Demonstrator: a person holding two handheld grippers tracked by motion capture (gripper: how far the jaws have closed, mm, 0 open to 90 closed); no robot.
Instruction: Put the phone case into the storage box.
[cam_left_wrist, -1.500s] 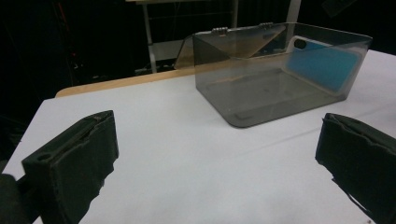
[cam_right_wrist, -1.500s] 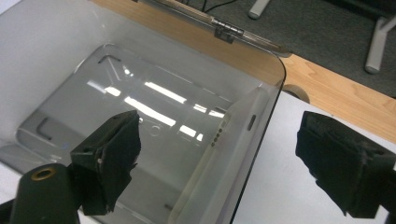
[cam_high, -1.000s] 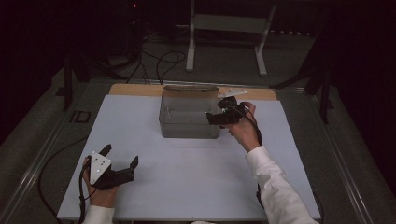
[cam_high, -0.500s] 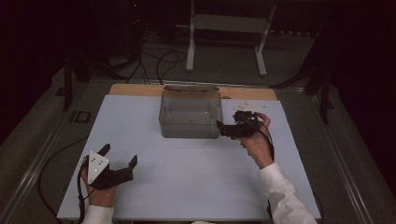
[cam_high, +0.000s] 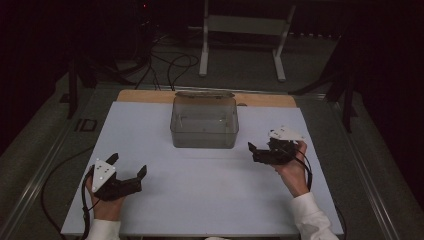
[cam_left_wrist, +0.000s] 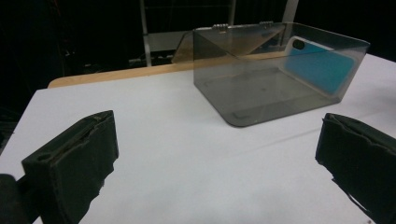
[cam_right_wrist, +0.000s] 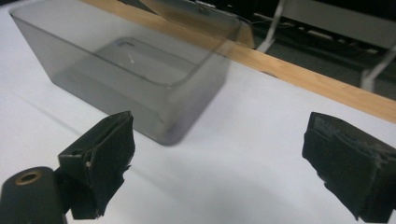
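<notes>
A clear grey plastic box (cam_high: 204, 131) stands at the middle back of the white table top (cam_high: 200, 190), its lid folded open behind it. In the left gripper view a flat teal phone-like thing (cam_left_wrist: 314, 66) leans on edge against the inside of one wall of the box (cam_left_wrist: 261, 91). My left gripper (cam_high: 129, 165) rests at the near left, open and with nothing in it (cam_left_wrist: 217, 154). My right gripper (cam_high: 253, 153) sits to the right of the box and a little nearer than it, open and with nothing in it (cam_right_wrist: 217, 154); the box (cam_right_wrist: 116, 70) lies ahead to its left.
A wooden strip (cam_high: 145, 96) runs along the table's far edge behind the box. A white metal stand (cam_high: 240, 30) and cables (cam_high: 170, 62) are on the dark floor beyond. Metal rails (cam_high: 40, 170) flank the table.
My right gripper has come away from the box's right top edge, moving nearer and to the right, down to the table. The left gripper has barely moved.
</notes>
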